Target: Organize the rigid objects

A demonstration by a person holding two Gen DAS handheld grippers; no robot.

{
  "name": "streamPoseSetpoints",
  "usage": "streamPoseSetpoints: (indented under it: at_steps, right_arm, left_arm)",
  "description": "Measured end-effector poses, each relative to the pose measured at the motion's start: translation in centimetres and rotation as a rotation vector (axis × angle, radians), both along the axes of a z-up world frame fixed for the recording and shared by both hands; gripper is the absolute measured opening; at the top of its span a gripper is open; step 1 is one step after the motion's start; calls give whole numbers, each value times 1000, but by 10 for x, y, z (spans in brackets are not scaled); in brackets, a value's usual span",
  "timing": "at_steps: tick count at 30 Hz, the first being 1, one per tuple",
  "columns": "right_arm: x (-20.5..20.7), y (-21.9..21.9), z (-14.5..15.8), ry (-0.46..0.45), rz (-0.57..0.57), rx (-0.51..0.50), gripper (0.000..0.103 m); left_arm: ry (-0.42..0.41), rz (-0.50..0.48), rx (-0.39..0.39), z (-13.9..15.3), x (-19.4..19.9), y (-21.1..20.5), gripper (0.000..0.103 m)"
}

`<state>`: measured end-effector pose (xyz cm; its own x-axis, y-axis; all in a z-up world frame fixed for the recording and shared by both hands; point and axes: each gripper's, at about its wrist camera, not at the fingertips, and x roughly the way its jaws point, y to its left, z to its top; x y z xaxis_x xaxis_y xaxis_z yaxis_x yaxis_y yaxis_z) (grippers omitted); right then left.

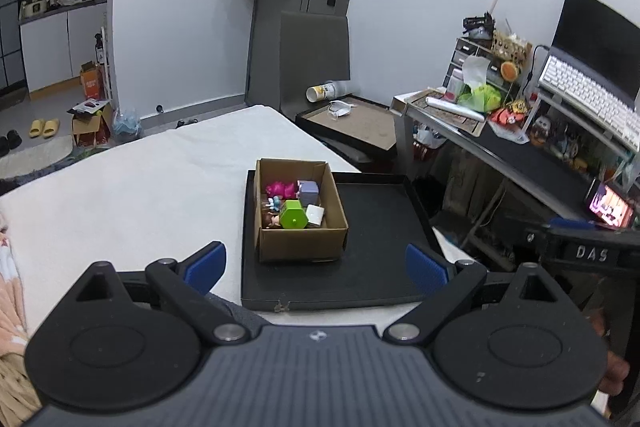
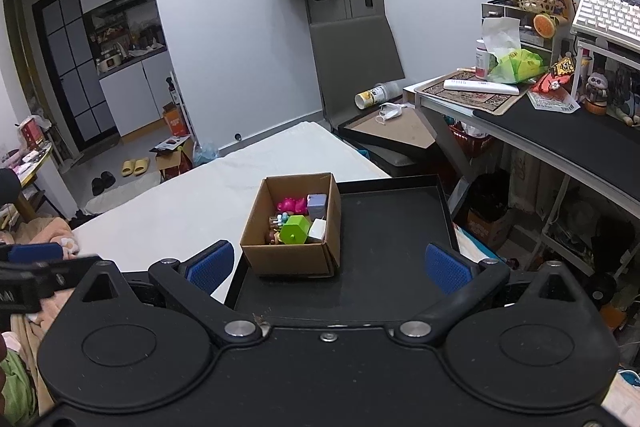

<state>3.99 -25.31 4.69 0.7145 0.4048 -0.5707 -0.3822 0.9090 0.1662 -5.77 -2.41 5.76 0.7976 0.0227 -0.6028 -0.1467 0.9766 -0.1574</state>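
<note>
Blue ribbed pads were seen nearest the lens on the left gripper, its two fingers spread wide apart with nothing held between them. The right gripper was likewise found fully spread, its blue pads set far apart and closed on nothing. Both claws were held short of the black tray, above its near edge.

Beyond the pads, the black tray was laid on a white-covered bed, at the bed's right-hand corner. A brown cardboard box was stood upright inside the tray, against the tray's left wall, with its flaps open at the top. The rest of the tray's floor, to the right of the box, was seen bare.

Inside the box, a lime-green hexagonal piece was placed toward the near wall, with a small white block touching it on the right. Farther back in the box, a magenta toy and a pale lilac cube were seen side by side. Small figures were crowded at the box's left wall; their exact forms could not be told.

Past the tray, a second flat tray with a brown floor was seen, a crumpled white mask lying on it. A cluttered desk was stood farther right of it.
</note>
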Motion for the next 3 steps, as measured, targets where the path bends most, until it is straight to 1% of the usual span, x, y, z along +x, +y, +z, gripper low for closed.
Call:
streamPoseSetpoints:
  at_steps: [3]
  right_arm:
    - [1,0,-1,4,-1,2,103]
  left_arm:
    - [3,-5,7,0,0,-1,96]
